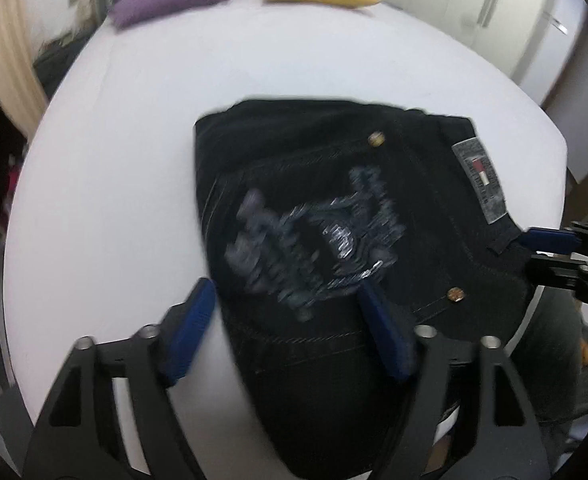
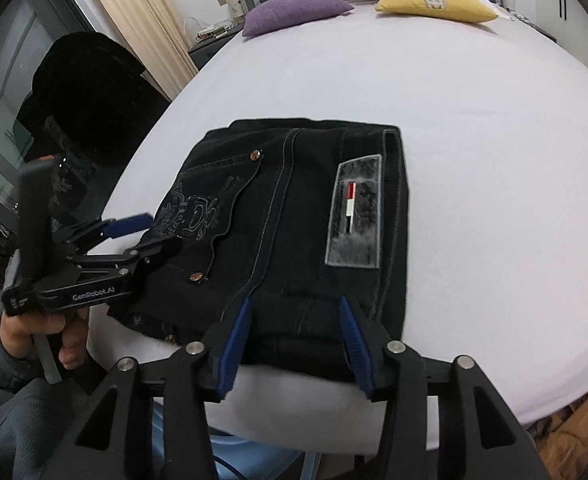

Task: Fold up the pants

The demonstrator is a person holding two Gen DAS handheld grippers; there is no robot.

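Fig.: black pants (image 2: 294,216) lie folded into a compact stack near the front edge of the white bed (image 2: 473,128). Left gripper (image 1: 290,320) & right gripper (image 2: 294,332), both w/ fingers apart, straddle the near edge. Judged step: release & tidy; press flat, lift straight off w/o dragging layers.

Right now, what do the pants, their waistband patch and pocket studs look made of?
Pants: dark denim apparently, matte, with pale contrast stitching. Patch: grey, mottled, stitched on; leather or imitation, unclear. Studs: shiny coppery metal, seemingly.
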